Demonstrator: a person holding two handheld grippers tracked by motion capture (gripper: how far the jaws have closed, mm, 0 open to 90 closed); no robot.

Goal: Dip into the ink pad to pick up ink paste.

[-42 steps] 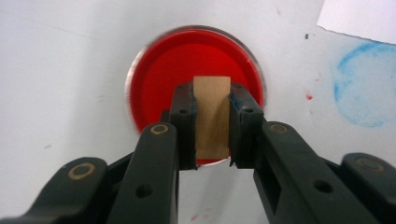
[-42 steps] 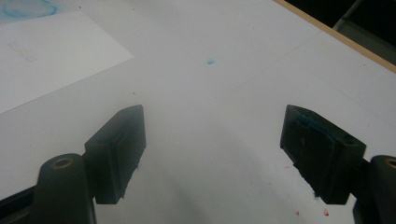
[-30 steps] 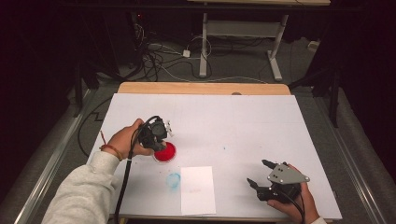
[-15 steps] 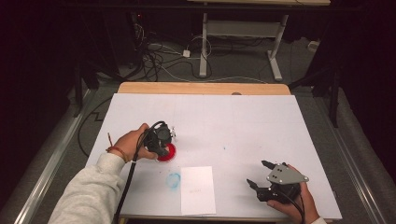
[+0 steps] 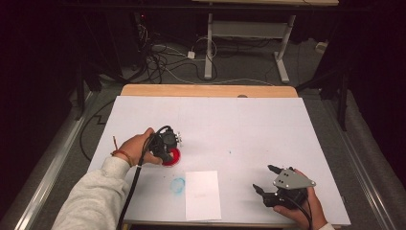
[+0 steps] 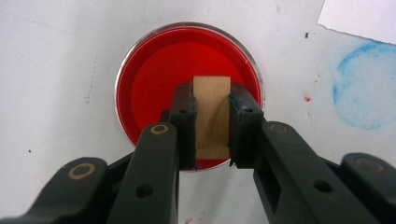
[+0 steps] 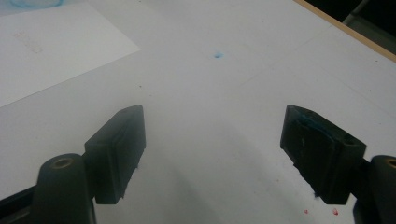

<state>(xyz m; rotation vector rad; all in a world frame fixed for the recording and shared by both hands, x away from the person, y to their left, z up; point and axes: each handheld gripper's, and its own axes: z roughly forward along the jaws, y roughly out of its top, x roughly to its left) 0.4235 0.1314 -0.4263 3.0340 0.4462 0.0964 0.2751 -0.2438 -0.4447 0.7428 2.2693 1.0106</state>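
Observation:
A small wooden block [image 6: 212,116] sits between the pads of my left gripper [image 6: 211,126], which is shut on it. The block hangs directly over a round red ink pad [image 6: 187,70] in a clear-rimmed dish; whether it touches the red surface I cannot tell. From above, the left gripper [image 5: 165,143] points down over the red ink pad [image 5: 173,157] at the table's left. My right gripper [image 5: 264,179] rests low at the front right, jaws wide apart with nothing between them. In its own view the right gripper [image 7: 212,158] spans bare white table.
A white sheet of paper [image 5: 202,194] lies at the front middle, with a blue ring stain [image 5: 178,185] just left of it. The white table top [image 5: 230,124] has a wooden far edge [image 5: 206,90]. Cables and table legs lie on the floor beyond.
My left hand has shifted a little toward the near side, bringing the gripper down over the red ink pad so that it covers more of it. The right hand has stayed put.

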